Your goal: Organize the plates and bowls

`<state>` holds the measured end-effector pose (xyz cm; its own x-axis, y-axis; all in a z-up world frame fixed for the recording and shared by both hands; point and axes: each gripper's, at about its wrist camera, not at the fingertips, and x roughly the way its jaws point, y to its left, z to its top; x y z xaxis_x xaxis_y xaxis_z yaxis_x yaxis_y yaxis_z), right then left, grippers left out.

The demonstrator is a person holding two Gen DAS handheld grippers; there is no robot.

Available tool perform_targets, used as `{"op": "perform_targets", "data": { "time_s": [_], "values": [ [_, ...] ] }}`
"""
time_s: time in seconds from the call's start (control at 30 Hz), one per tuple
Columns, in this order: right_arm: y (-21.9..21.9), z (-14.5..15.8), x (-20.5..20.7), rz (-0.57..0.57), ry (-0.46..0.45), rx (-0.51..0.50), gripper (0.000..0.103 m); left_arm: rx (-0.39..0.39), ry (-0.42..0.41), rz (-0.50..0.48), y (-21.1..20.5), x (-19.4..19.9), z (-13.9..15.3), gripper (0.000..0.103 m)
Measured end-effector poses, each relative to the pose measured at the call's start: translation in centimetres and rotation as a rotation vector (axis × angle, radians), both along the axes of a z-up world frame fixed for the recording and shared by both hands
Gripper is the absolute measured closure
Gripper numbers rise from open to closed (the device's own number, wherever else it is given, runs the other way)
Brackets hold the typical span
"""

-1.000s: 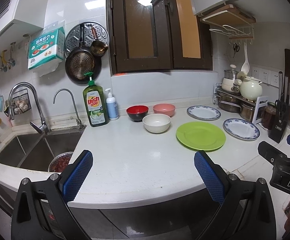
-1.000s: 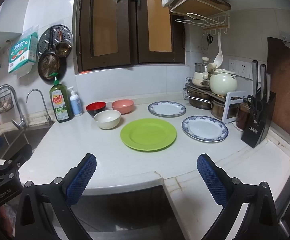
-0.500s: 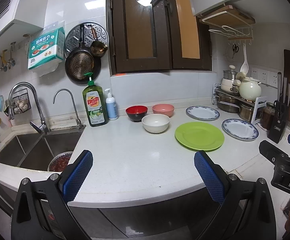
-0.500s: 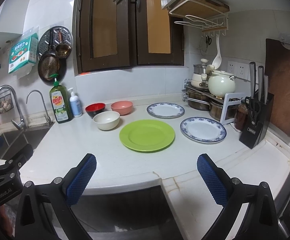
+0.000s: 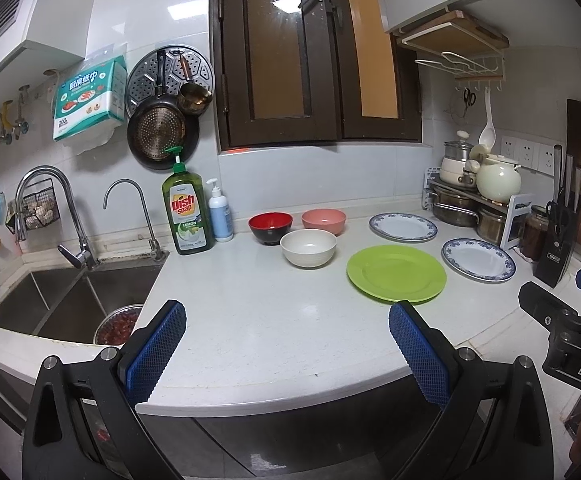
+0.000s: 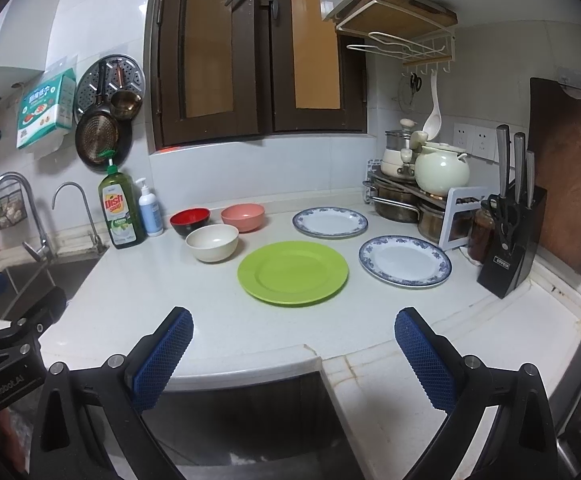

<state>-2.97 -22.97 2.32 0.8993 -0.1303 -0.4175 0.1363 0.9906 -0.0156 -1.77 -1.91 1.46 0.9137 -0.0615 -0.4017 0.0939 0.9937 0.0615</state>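
Both sets of tongs hang back at the near edge of the desk, spread wide with nothing between their blue pads: the left tongs and the right tongs touch no dish.

All the crockery lies ahead of them, well apart from either. The green plate sits nearest, almost straight in front of the right tongs and flat on the desk. To its right is a blue-rimmed plate; behind it, a second blue-rimmed plate. The three bowls cluster to the left: a cream bowl in front, with a red-and-black bowl and a pink bowl behind it.

In the left wrist view the cream bowl lies roughly dead ahead and the green plate off to the right. So the bowls likely fall to the left tongs and the plates to the right. Nothing looks stacked yet. Being round, the dishes dictate no grip axis; the plates' low rims will need a shallow approach.
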Motion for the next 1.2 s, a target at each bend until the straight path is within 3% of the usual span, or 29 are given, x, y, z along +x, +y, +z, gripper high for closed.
{"op": "perform_targets", "data": {
  "time_s": [0.43,0.93,1.2],
  "values": [
    [-0.7,0.0,0.4,0.000,0.003,0.012,0.001,0.004,0.013,-0.001,-1.0,0.7,-0.1,0.000],
    [-3.5,-1.1,3.0,0.036,0.065,0.062,0.001,-0.008,0.104,0.048,-3.5,2.9,-2.0,0.000],
    [-4.7,-2.9,6.9,0.039,0.139,0.135,0.001,0.009,0.143,0.035,-4.0,7.2,-3.1,0.000]
  ]
}}
